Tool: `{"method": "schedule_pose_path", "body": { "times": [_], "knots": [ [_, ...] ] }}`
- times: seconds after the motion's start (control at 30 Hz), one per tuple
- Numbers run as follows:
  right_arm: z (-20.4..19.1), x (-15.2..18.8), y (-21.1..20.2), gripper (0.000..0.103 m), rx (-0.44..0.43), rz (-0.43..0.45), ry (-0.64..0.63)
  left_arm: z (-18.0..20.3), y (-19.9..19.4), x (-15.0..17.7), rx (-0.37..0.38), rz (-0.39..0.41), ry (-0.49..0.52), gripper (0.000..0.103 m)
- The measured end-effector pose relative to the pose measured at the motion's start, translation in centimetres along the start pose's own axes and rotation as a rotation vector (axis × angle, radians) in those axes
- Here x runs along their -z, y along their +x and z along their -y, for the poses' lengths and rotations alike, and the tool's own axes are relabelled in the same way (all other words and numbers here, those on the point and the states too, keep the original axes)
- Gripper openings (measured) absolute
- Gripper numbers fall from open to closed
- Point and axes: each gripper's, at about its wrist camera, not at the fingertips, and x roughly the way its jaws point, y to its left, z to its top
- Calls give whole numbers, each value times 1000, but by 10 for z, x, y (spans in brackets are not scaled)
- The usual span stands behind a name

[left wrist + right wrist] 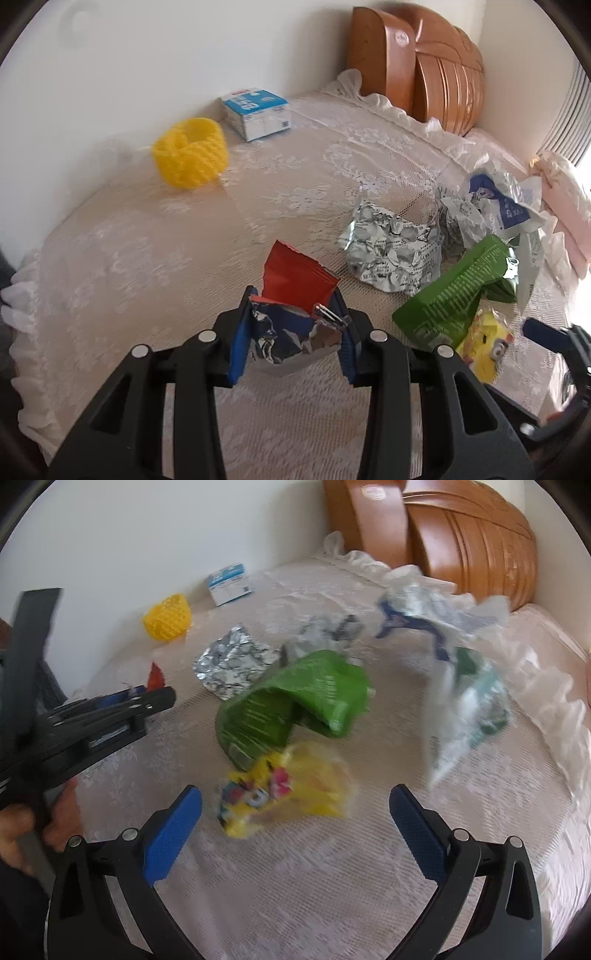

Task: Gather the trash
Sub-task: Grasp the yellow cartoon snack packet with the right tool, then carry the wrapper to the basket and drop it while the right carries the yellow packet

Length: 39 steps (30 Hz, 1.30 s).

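My left gripper [291, 332] is shut on a crumpled red, blue and silver snack wrapper [295, 280], whose foil fills the gap between the blue pads just above the lace bed cover [147, 258]. In the right wrist view the left gripper [147, 701] shows at the left, with the wrapper's red tip [156, 675] above it. My right gripper [295, 794] stands wide open over a blurred yellow cartoon wrapper [288, 794], not touching it. Behind that lies a green pack [295, 705], seen also in the left wrist view [454, 295].
Silver foil [391, 247], a crumpled white and blue bag [495, 203] and a clear plastic bag [469, 709] lie nearby. A yellow foam net [190, 157] and a blue and white box [258, 110] sit by the wall. A wooden headboard [424, 62] stands behind. A hand [22, 830] holds the left gripper.
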Motion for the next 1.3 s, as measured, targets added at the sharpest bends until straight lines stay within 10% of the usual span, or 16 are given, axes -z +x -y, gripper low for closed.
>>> {"method": "schedule_pose_path", "body": {
  "times": [0.2, 0.47, 0.77, 1.3],
  "knots": [
    [-12, 1, 19, 101, 87, -4, -98, -10, -26, 13, -6, 8, -39, 39],
    [2, 2, 5, 60, 22, -7, -70, -7, -54, 27, -31, 39, -57, 39],
    [29, 28, -51, 59, -83, 15, 15, 25, -96, 45, 10, 64, -20, 39],
    [172, 153, -215, 60, 172, 138, 269, 207, -156, 79, 312, 73, 283, 39]
  ]
}}
